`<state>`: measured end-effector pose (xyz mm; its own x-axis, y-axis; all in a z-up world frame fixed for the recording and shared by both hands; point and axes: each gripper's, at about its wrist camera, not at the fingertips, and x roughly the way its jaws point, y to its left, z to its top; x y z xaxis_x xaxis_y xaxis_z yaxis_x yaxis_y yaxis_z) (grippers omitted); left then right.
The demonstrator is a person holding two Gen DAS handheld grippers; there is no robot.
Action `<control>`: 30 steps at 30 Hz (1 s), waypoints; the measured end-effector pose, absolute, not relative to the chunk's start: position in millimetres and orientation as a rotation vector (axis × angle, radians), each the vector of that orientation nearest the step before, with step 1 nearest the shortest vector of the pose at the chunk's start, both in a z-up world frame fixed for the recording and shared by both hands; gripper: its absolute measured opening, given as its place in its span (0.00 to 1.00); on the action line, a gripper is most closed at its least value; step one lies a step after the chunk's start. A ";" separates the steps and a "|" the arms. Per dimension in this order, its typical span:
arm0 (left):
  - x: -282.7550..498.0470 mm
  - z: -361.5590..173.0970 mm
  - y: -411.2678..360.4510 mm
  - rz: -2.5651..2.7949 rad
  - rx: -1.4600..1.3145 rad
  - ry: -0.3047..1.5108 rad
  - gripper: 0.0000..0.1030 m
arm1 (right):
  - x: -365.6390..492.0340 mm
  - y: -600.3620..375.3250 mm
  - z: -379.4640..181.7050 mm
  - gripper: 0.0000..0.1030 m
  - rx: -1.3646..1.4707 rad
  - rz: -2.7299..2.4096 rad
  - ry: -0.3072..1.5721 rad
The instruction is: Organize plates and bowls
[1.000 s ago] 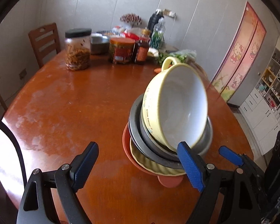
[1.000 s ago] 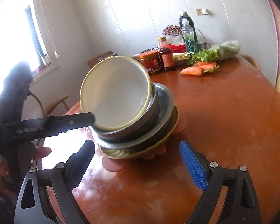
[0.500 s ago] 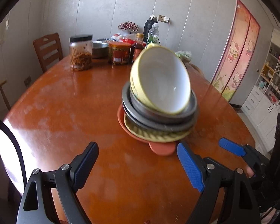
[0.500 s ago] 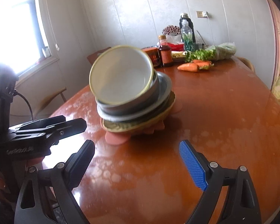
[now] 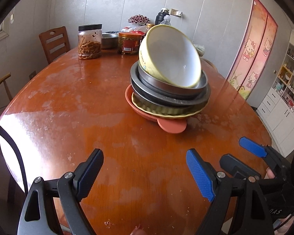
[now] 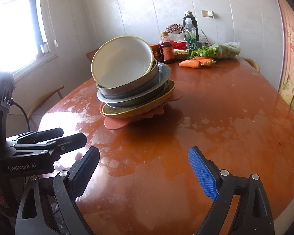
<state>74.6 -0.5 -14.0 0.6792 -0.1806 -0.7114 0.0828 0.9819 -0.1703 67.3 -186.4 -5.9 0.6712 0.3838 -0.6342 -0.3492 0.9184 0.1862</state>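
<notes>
A stack of dishes stands mid-table. A yellow bowl with a white inside [image 5: 172, 58] [image 6: 123, 62] sits tilted on top. Under it are a metal bowl [image 5: 172, 89] [image 6: 131, 87], a metal plate [image 5: 166, 98] [image 6: 147, 96], a yellow scalloped plate [image 5: 166, 111] [image 6: 137, 109] and a terracotta plate with tabs [image 5: 171, 126] [image 6: 115, 124]. My left gripper [image 5: 145, 174] is open and empty, well short of the stack. My right gripper [image 6: 145, 170] is open and empty, also back from the stack. Each gripper shows in the other's view: the right gripper [image 5: 252, 150], the left gripper [image 6: 49, 139].
The wooden table [image 5: 68, 105] holds jars [image 5: 89, 41], a steel bowl [image 5: 108, 40], bottles [image 6: 167, 50], carrots [image 6: 196, 62] and bagged greens [image 6: 221, 51] at the far end. Chairs [image 5: 53, 43] stand at the left. A shelf unit [image 5: 284, 90] is at the right.
Both grippers have drawn back from the stack, which now looks farther away. The yellow bowl stays tilted on top, free of any gripper.
</notes>
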 end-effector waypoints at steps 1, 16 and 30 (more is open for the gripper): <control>73.1 -14.3 -0.4 -0.140 -0.128 0.811 0.84 | 65.9 -186.7 -5.5 0.90 0.050 0.413 0.724; 63.7 -13.6 -14.7 -0.146 -0.134 0.821 0.84 | 56.1 -194.8 -4.9 0.90 0.057 0.409 0.719; 57.7 -10.2 -15.8 -0.138 -0.132 0.825 0.84 | 46.4 -192.7 -0.4 0.90 0.040 0.415 0.710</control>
<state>57.7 -15.8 -10.2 0.6706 -0.1734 -0.7213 0.0710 0.9828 -0.1702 46.4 -192.7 -0.4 0.6806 0.3833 -0.6244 -0.3567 0.9178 0.1746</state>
